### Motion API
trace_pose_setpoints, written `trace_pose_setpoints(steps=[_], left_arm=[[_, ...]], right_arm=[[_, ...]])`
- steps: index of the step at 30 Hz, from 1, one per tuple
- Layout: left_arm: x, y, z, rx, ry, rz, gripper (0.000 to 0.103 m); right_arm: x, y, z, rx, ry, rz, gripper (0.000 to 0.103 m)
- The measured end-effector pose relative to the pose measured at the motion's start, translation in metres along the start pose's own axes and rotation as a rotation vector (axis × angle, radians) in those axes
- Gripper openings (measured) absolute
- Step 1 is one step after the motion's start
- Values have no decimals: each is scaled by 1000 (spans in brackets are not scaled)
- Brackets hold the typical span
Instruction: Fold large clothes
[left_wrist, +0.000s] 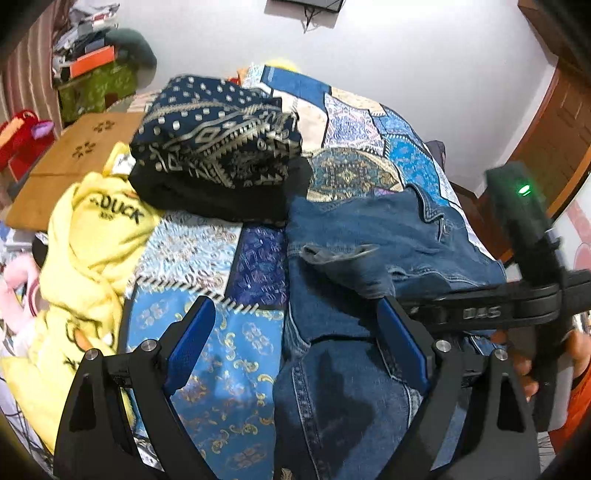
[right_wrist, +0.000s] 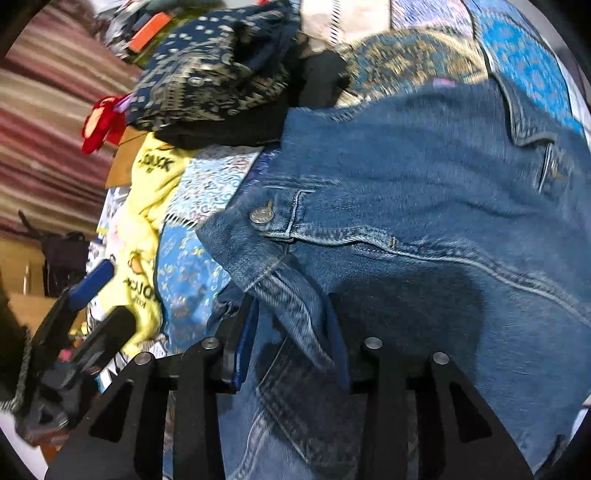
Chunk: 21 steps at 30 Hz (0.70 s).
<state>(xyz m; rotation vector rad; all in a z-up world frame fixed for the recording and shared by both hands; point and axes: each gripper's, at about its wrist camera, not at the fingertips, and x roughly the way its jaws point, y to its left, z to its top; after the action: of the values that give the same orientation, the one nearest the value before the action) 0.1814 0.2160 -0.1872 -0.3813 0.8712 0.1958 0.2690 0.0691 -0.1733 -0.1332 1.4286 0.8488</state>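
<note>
Denim jacket (right_wrist: 424, 177), bed (left_wrist: 229, 369) centre: heavy, stiff; grip hem. My left gripper (left_wrist: 295, 325) wide, empty; my right gripper (right_wrist: 291, 332) part-open around cuff.

Denim jacket (right_wrist: 424, 177) is motion-blurred, its lower part cut off below.

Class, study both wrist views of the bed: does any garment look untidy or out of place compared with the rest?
Yes. The yellow garment lies crumpled at the bed's left edge, beside a neatly folded dark patterned stack. The denim jacket is only roughly folded, with one cuff sticking up.
</note>
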Motion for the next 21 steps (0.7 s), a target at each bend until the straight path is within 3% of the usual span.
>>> trace_pose_setpoints(steps=[8, 14, 16, 21], left_arm=[[20, -6, -8, -51, 89, -87, 89], [37, -18, -4, -67, 148, -156, 89], [47, -20, -2, -68, 165, -150, 86], [79, -19, -4, -95, 249, -133, 62]], right_arm=[[-91, -23, -10, -15, -235, -98, 34], [-154, -68, -34, 4, -392, -292, 43], [-170, -90, -49, 23, -422, -359, 43], [-182, -145, -81, 148, -424, -420, 43]])
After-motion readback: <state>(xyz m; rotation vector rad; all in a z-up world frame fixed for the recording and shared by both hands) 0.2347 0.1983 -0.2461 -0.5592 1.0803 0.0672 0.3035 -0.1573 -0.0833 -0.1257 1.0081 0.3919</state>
